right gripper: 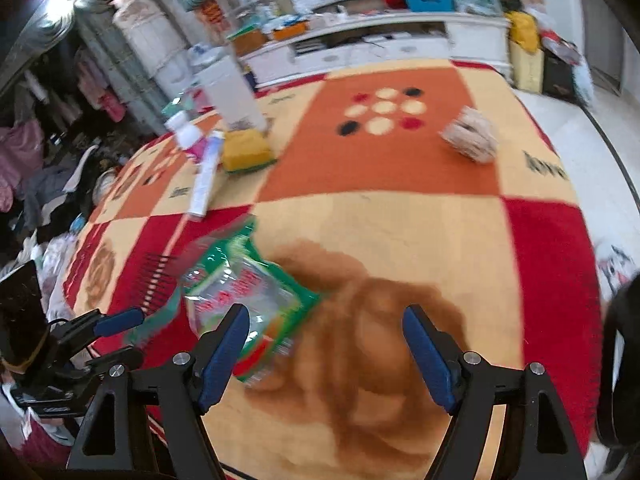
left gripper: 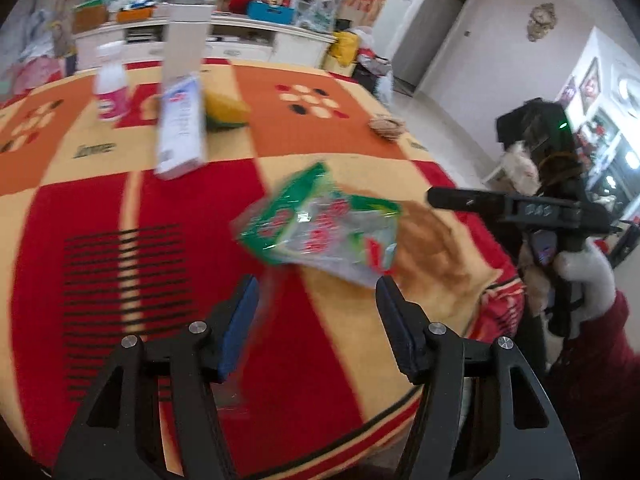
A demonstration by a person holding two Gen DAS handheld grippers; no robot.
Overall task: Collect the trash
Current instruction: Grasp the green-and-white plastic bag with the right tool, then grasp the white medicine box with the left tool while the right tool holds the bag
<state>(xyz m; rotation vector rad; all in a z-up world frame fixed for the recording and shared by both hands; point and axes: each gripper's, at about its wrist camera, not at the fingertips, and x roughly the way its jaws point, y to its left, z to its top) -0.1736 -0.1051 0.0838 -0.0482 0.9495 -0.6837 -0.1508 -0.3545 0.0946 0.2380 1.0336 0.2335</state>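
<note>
The left gripper [left gripper: 316, 292] was spread wide, holding nothing, its blue pads just short of a green-and-clear wrapper [left gripper: 320, 226] lying on the patterned blanket [left gripper: 120, 216]. The right gripper [right gripper: 326, 320] was likewise released and empty, with the wrapper [right gripper: 248, 292] just ahead of its left finger. Farther back lay a white tube [left gripper: 180, 128], a yellow sponge [left gripper: 226, 110], a small pink-labelled bottle [left gripper: 111, 84] and a tall white box [left gripper: 185, 40] standing upright. A crumpled wad [right gripper: 472, 140] sat apart on the orange square, well away from both grippers.
</note>
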